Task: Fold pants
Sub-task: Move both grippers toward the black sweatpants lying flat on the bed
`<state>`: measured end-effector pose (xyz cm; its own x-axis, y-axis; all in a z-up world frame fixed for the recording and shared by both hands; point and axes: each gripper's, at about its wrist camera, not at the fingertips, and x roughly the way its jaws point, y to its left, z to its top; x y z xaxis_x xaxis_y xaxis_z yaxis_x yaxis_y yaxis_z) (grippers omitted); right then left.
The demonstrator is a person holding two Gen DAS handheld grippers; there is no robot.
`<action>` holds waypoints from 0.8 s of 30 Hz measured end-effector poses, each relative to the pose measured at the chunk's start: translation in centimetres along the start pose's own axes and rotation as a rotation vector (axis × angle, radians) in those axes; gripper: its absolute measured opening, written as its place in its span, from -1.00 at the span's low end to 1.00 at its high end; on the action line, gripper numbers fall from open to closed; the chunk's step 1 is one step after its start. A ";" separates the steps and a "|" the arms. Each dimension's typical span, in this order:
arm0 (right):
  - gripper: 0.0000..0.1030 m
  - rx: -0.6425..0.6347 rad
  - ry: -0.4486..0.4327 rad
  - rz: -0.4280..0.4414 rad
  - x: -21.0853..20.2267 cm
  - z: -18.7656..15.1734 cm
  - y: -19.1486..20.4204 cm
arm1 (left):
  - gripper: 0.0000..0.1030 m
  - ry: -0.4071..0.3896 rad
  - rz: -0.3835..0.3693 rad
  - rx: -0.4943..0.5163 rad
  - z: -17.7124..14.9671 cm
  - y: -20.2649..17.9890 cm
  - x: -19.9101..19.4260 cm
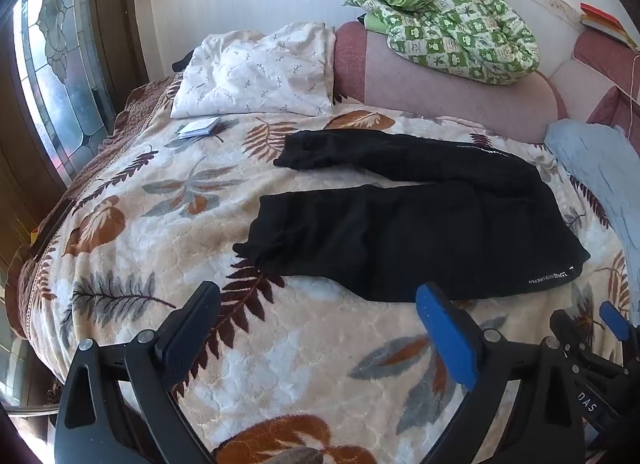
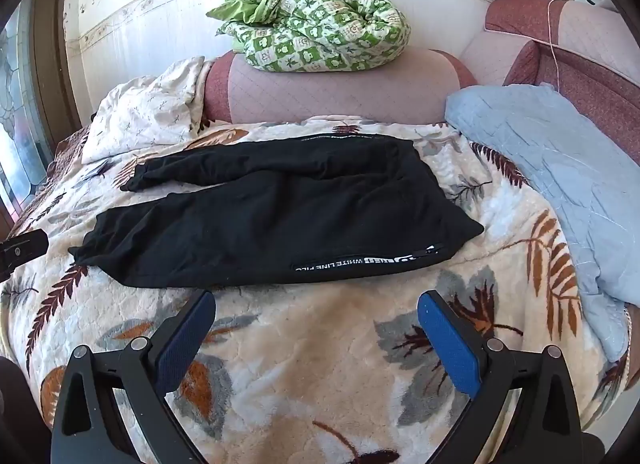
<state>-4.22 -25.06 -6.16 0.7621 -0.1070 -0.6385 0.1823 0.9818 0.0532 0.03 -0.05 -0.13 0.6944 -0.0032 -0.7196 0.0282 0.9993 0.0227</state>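
Black pants (image 1: 404, 224) (image 2: 276, 212) lie flat on a leaf-patterned blanket (image 1: 168, 232) (image 2: 320, 352), waistband to the right, both legs pointing left and spread apart in a V. White lettering runs along the near waistband edge. My left gripper (image 1: 320, 304) hovers open over the blanket just in front of the near leg, nothing between its fingers. My right gripper (image 2: 316, 308) is open too, just short of the waistband's near edge, and shows at the lower right of the left wrist view (image 1: 584, 324). A left fingertip (image 2: 24, 246) pokes in at the right view's left edge.
A white pillow (image 1: 256, 72) (image 2: 148, 112) and small booklet (image 1: 199, 127) lie at the back left. A light blue quilt (image 1: 600, 184) (image 2: 552, 176) lies right of the pants. A green checked duvet (image 1: 444, 20) (image 2: 316, 20) sits on the pink headboard (image 1: 448, 92) (image 2: 340, 92). A window (image 1: 52, 76) is at left.
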 end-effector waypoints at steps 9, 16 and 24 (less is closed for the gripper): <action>1.00 -0.007 0.015 -0.028 0.8 -0.6 0.4 | 0.90 0.028 -0.018 0.010 -1.9 -0.6 1.9; 1.00 0.000 0.050 -0.009 1.7 -0.7 0.2 | 0.90 0.071 -0.039 0.013 -1.6 -0.4 2.9; 1.00 -0.001 0.069 -0.011 2.4 -1.2 0.2 | 0.90 0.127 -0.051 -0.001 -2.2 -0.4 4.6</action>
<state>-3.13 -24.91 -8.60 0.7157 -0.1065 -0.6903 0.1896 0.9808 0.0453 1.59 -0.38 -4.95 0.5957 -0.0497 -0.8017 0.0605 0.9980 -0.0169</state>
